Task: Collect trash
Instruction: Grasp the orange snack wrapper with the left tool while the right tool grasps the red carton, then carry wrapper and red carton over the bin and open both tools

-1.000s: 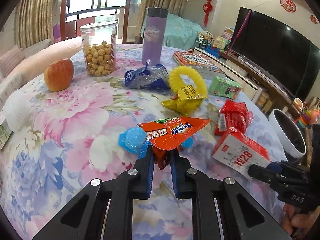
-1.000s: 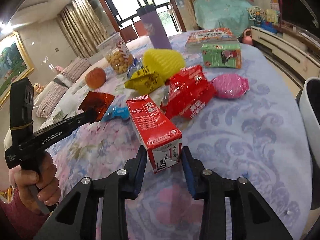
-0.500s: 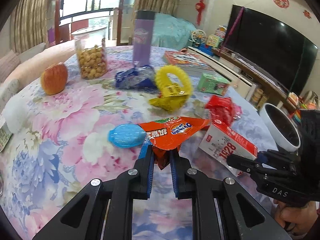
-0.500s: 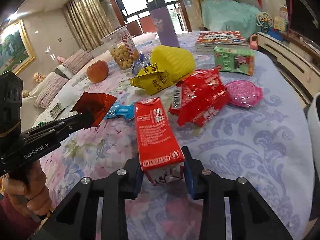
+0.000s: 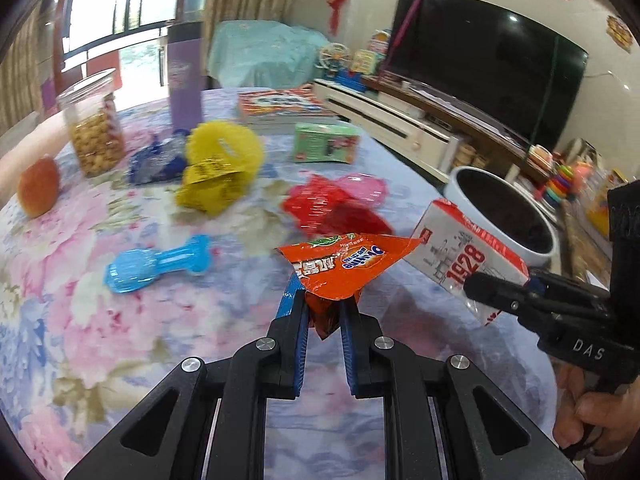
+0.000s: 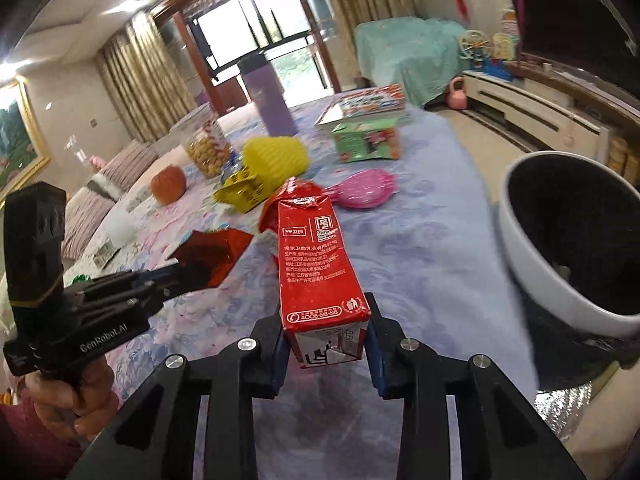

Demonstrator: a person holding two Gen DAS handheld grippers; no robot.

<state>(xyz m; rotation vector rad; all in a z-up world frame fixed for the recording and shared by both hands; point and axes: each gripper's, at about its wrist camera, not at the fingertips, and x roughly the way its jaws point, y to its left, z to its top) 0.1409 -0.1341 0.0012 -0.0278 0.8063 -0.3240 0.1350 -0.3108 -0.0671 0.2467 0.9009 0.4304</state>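
The left tongs (image 5: pixel 324 312) grip a crinkled, glossy orange wrapper (image 5: pixel 344 264) by its lower corner; the foil fans out flat above the tips, its long edge running sideways toward the carton (image 6: pixel 316 264). The wrapper's pinched end is hidden between the blue pads.

The right tongs (image 6: pixel 326 340) are clamped on the base of that carton, a red and white cardboard box with a folded gable top. It is held off the worktop (image 6: pixel 420 240), its long axis pointing straight away from the tongs, top end farthest. Its underside is out of sight.

Just right of the carton stands a round white bin (image 6: pixel 560 280) with a dark inside, cut off by the frame edge in the right wrist view.

Beyond the carton on the flowered cloth lie a crumpled red foil bag (image 5: pixel 332 208), a pink bumpy oval (image 6: pixel 364 190), a green box (image 6: pixel 366 140), a ribbed yellow piece (image 6: pixel 276 156) with a yellow wrapper (image 5: pixel 212 188) below it, and a translucent blue dumbbell-shaped toy (image 5: pixel 156 264). These are blurred, so finer detail cannot be made out. A hand (image 6: pixel 72 392) holding the left tool shows left of the carton.
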